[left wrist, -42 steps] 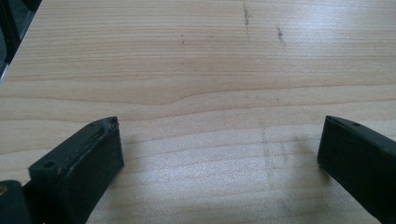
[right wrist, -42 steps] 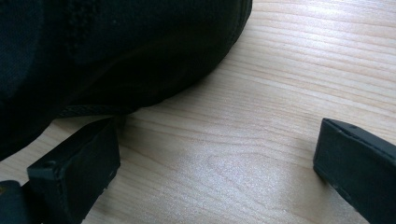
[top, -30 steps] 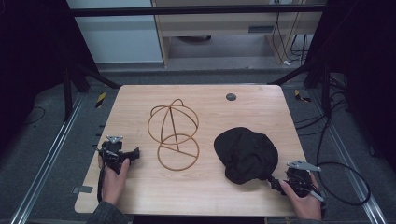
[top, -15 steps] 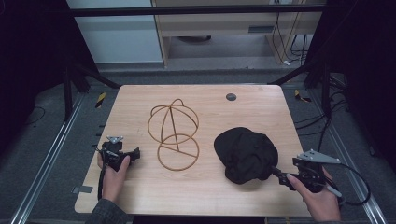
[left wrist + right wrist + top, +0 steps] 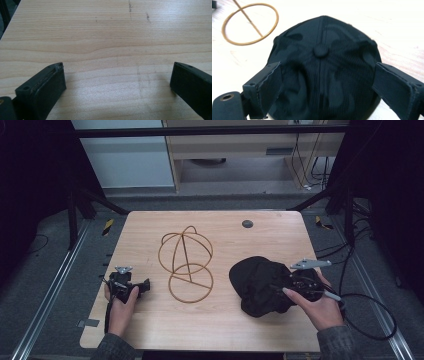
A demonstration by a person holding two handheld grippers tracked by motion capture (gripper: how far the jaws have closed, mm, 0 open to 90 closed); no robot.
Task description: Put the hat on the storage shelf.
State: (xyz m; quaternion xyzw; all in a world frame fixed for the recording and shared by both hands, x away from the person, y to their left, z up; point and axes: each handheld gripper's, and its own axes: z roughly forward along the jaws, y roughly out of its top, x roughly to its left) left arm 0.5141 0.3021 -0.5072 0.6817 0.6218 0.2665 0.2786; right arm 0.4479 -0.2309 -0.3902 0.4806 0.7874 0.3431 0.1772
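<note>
High view first: your right gripper [image 5: 280, 289] has moved in from the near right corner of the tabletop [image 5: 280, 240] within the last second and now sits at the right edge of the black cap [image 5: 257, 282], its jaws reaching over the fabric. That shift suggests you are lining up a grasp on the cap, probably to carry it to the wire hat stand [image 5: 186, 261], which stands left of the cap and apart from it. Your left gripper [image 5: 137, 286] has stayed put near the left edge, left of the stand's base ring and not touching it. Count what is on the tabletop: one cap, one wire stand, one small dark round disc [image 5: 247, 224] at the far edge.

Left gripper view: your two jaws stand wide apart with nothing between them, just bare wood grain [image 5: 112, 45]. This hand is idle for now.

Right gripper view: your jaws are spread wide, one on either side of the cap's crown [image 5: 324, 75], with the top button [image 5: 321, 52] centred between them. They have not closed on it; I cannot tell whether the pads already touch the fabric. The stand's base ring [image 5: 272, 28] shows at upper left, clear of the cap.
</note>
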